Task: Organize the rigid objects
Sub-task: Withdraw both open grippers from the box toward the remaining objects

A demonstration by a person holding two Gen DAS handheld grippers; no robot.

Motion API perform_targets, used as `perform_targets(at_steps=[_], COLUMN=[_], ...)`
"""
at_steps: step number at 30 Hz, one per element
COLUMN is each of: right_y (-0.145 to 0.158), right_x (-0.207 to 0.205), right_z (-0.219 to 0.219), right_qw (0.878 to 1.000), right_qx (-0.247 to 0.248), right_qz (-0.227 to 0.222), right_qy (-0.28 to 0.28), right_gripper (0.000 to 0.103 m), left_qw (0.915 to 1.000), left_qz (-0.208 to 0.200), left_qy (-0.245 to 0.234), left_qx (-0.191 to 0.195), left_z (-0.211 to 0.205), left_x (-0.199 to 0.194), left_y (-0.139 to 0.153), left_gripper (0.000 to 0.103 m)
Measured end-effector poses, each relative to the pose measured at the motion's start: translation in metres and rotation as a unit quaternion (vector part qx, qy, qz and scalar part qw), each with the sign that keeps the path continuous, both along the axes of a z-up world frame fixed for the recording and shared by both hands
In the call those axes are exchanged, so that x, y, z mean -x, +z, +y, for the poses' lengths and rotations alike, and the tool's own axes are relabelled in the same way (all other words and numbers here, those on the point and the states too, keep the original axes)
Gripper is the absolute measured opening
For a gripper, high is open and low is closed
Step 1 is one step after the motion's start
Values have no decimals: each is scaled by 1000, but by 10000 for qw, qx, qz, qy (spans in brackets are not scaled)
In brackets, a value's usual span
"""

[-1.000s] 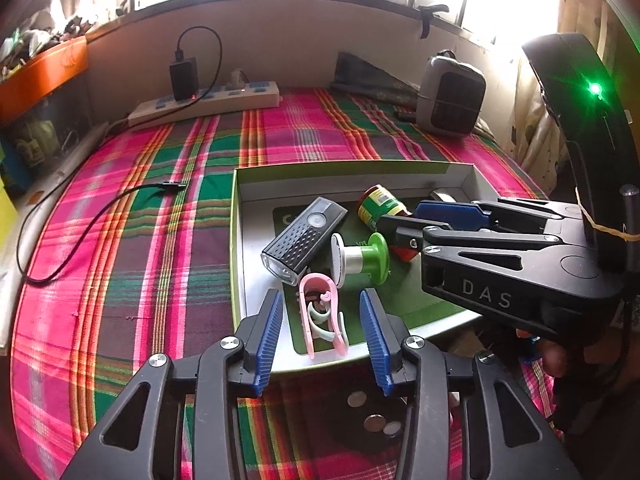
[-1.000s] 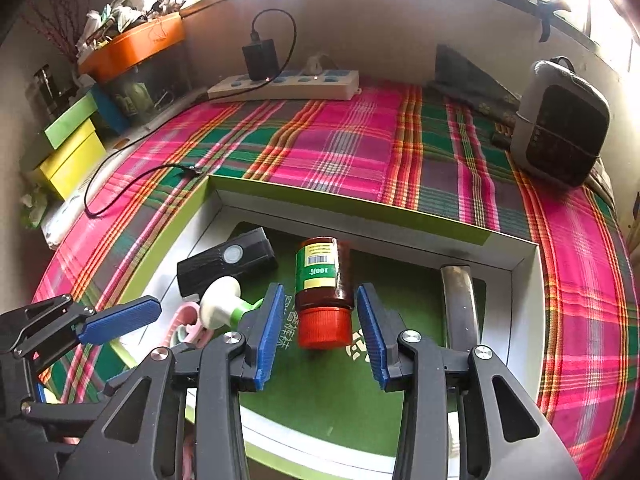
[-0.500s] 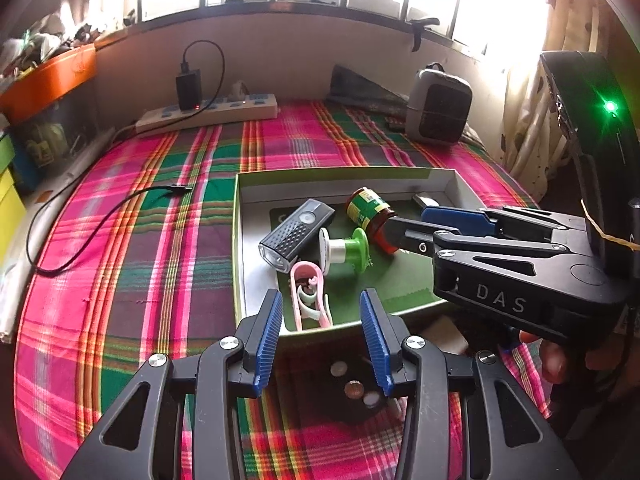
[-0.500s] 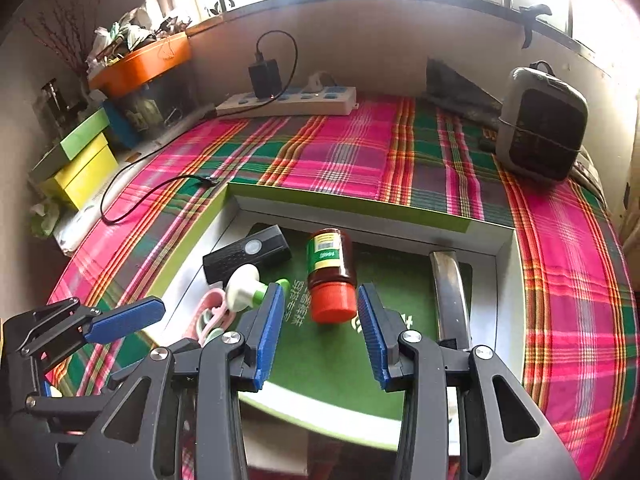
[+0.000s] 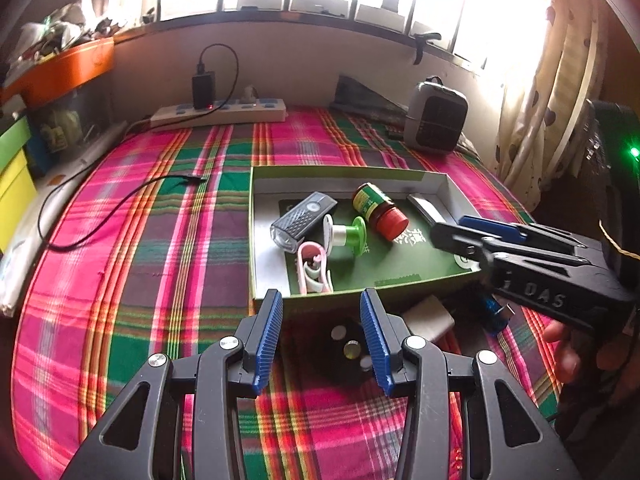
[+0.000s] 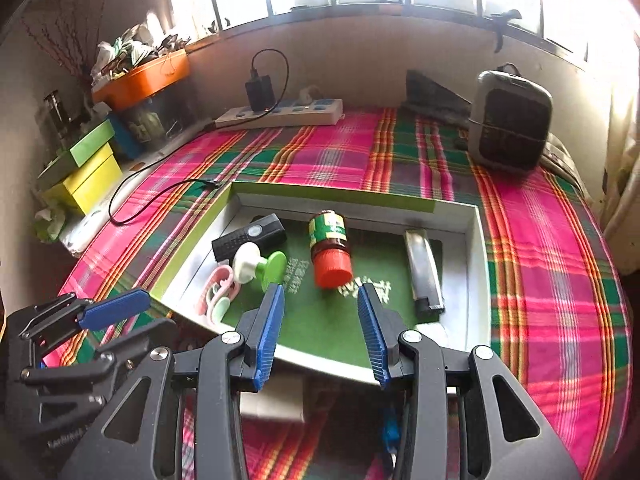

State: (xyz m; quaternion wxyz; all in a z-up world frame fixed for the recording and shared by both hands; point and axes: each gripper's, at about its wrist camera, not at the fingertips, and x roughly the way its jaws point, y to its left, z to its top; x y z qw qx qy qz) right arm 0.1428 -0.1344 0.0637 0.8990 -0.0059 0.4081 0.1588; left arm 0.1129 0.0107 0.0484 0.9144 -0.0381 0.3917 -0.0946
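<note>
A shallow green-and-white box (image 5: 344,294) (image 6: 478,264) lies on the plaid cloth. It holds a black bike light (image 5: 302,220) (image 6: 250,238), a white-and-green spool (image 5: 346,234) (image 6: 260,266), a pink clip (image 5: 314,268) (image 6: 218,292), a red-capped bottle lying on its side (image 5: 380,212) (image 6: 330,248) and a silver bar (image 5: 426,208) (image 6: 422,272). My left gripper (image 5: 321,336) is open and empty, above the cloth just in front of the box. My right gripper (image 6: 321,332) (image 5: 472,232) is open and empty over the box's near edge.
In front of the box lie a dark disc with coins (image 5: 348,350), a grey block (image 5: 430,316) and a blue item (image 5: 494,312). A power strip (image 5: 220,112), a cable (image 5: 120,208) and a grey heater (image 5: 436,118) are at the back. Boxes (image 6: 88,172) stand at left.
Both grippers have pulled back and up from the box, which now looks smaller and farther. The objects in the box have not moved.
</note>
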Motion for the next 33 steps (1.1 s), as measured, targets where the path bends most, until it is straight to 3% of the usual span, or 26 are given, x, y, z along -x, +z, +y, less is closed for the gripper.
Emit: perform_targets(at_steps=[19, 33], right_y=[-5, -29], right_x=[46, 63], right_z=[-54, -53], right_qw=[9979, 9986], right_qx=[-90, 169], right_qz=[-180, 83], right_qy=[-611, -486], right_gripper=[40, 40], left_qw=[9992, 9973], left_qz=[203, 377], left_qy=[115, -62], left_qx=[318, 620], left_z=[17, 18], left_x=[20, 19], left_y=[-19, -28], left_gripper=[43, 43])
